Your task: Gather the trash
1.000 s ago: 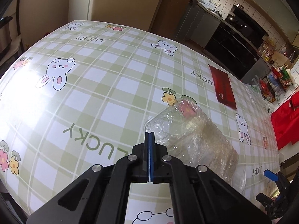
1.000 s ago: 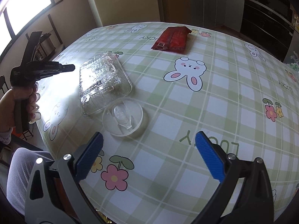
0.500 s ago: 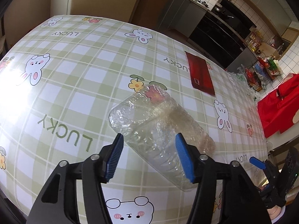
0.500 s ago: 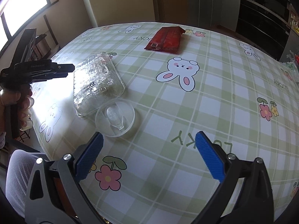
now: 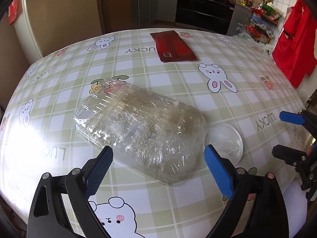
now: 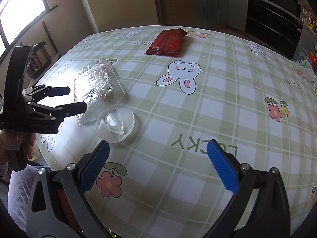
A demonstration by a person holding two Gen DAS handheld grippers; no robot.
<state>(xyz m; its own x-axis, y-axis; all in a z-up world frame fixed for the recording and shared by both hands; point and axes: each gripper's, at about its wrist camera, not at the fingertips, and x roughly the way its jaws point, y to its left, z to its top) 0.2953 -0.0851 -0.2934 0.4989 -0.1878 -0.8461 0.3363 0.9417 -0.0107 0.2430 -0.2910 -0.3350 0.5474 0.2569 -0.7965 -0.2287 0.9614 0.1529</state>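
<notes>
A crumpled clear plastic container (image 5: 138, 129) lies on the checked tablecloth; it also shows in the right wrist view (image 6: 97, 85). My left gripper (image 5: 158, 164) is open, its blue pads on either side of the container's near end, not touching it. A round clear plastic lid (image 5: 225, 140) lies right beside the container, also in the right wrist view (image 6: 116, 123). A red snack wrapper (image 5: 172, 45) lies flat at the far side, also in the right wrist view (image 6: 166, 42). My right gripper (image 6: 157, 160) is open and empty, above the table just short of the lid.
The table edge (image 6: 45, 158) runs close to my left gripper's hand. Kitchen cabinets (image 5: 204, 6) and a cluttered rack (image 5: 259, 27) stand beyond the table. A red cloth (image 5: 295, 45) hangs at the right.
My left gripper has opened from shut to wide and swung over the clear container, now straddling its near end. My right gripper has crept closer to the lid.
</notes>
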